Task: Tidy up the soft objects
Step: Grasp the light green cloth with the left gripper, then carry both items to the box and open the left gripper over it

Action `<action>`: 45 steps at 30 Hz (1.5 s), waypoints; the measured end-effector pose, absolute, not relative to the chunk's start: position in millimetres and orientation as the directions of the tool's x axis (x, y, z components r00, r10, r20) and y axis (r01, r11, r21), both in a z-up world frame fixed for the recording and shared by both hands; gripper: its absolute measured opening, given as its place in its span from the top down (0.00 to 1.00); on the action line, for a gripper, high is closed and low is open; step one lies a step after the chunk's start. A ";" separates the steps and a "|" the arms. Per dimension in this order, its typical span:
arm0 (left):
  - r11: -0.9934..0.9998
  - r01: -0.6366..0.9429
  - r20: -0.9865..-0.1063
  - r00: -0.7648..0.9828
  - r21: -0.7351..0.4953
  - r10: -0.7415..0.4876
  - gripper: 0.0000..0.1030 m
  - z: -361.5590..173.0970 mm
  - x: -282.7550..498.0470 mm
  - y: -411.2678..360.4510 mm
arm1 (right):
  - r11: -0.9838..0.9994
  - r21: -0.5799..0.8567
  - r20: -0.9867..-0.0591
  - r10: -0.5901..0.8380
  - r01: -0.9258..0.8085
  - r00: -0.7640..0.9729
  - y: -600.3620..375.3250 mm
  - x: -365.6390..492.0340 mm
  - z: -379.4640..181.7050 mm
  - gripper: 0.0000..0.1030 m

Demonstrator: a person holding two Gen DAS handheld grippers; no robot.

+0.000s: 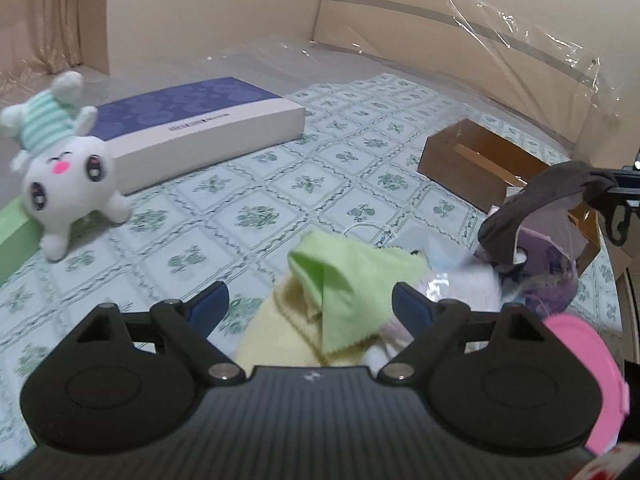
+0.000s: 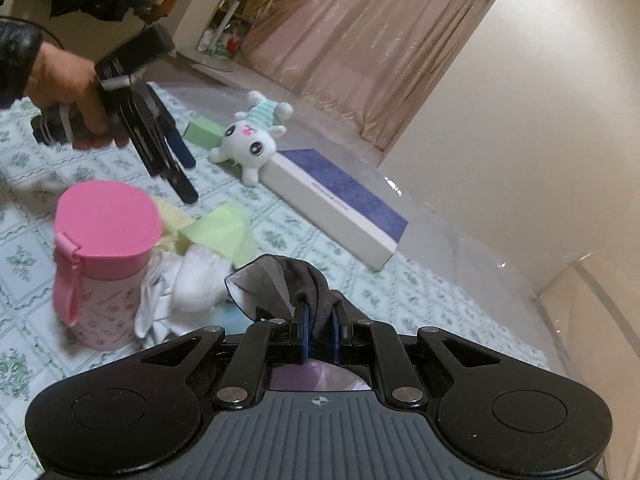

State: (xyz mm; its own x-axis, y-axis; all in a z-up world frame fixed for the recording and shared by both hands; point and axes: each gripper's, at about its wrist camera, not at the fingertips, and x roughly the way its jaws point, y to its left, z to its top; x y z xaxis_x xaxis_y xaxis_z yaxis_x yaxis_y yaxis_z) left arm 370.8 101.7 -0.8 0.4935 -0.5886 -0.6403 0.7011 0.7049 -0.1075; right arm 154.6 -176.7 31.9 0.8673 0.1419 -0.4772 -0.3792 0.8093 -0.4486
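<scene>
Grey sock [image 2: 280,280] is pinched tight in the right gripper [image 2: 320,336], while the left gripper [image 1: 310,302] is held wide apart above the green cloth [image 1: 344,280].

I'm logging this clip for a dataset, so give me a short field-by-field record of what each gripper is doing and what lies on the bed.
left gripper: open, holding nothing, above the cloth pile
right gripper: shut on the dark sock, lifted off the bed
cloth pile: green cloth on top of a yellow cloth, white cloth beside them
plush toy: lying against the blue-topped box
cardboard box: open, on the far side of the pile
pink-lidded bottle: upright by the pile
surface: patterned sheet
</scene>
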 end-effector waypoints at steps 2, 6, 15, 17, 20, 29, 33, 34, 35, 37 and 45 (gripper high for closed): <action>0.695 0.708 -0.644 0.474 -0.126 -0.600 0.18 -6.6 380.6 93.1 | 0.808 -0.450 -0.480 0.139 -0.380 0.866 -177.0 158.4 30.5 0.90; 0.677 0.716 -0.653 0.430 -0.173 -0.623 0.24 -18.1 397.5 76.2 | 0.809 -0.441 -0.500 0.138 -0.389 0.855 -178.0 167.8 20.0 0.90; 0.645 0.738 -0.686 0.366 -0.197 -0.629 0.68 -29.7 416.1 46.2 | 0.812 -0.414 -0.528 0.155 -0.412 0.835 -178.8 175.7 1.6 0.90; 0.651 0.733 -0.693 0.364 -0.201 -0.623 0.78 -28.9 417.9 44.9 | 0.814 -0.406 -0.530 0.159 -0.414 0.833 -180.4 176.6 0.8 0.90; 0.666 0.718 -0.688 0.378 -0.204 -0.619 0.92 -23.1 418.7 48.0 | 0.820 -0.393 -0.533 0.167 -0.417 0.830 -183.1 175.0 2.1 0.90; 0.700 0.695 -0.647 0.461 -0.163 -0.608 0.98 28.4 400.9 52.8 | 0.849 -0.359 -0.497 0.177 -0.387 0.849 -192.1 163.9 27.3 0.90; 0.714 0.689 -0.632 0.499 -0.124 -0.592 0.98 59.5 384.1 50.2 | 0.858 -0.362 -0.464 0.175 -0.366 0.869 -198.7 156.6 45.3 0.90; 0.717 0.688 -0.628 0.509 -0.115 -0.589 0.98 66.9 380.0 49.3 | 0.861 -0.362 -0.453 0.173 -0.358 0.875 -201.5 154.4 50.9 0.90; 0.718 0.687 -0.623 0.517 -0.107 -0.587 0.98 76.2 375.4 48.4 | 0.864 -0.362 -0.443 0.170 -0.349 0.880 -204.7 151.9 56.2 0.90; 0.718 0.690 -0.612 0.531 -0.091 -0.587 0.98 93.4 366.6 46.2 | 0.870 -0.366 -0.421 0.161 -0.330 0.893 -211.3 145.9 66.8 0.90; 0.689 0.725 -0.590 0.545 -0.025 -0.595 0.98 150.1 323.9 7.0 | 0.899 -0.364 -0.361 0.105 -0.244 0.927 -251.3 113.9 100.2 0.90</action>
State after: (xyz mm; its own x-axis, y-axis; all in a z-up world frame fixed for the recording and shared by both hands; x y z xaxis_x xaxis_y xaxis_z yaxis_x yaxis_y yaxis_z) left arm 323.9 7.0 150.1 0.5452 -0.5953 -0.5903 0.7246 0.6887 -0.0253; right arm 113.9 -251.3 100.2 0.9266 0.1049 -0.3611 -0.2437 0.8989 -0.3641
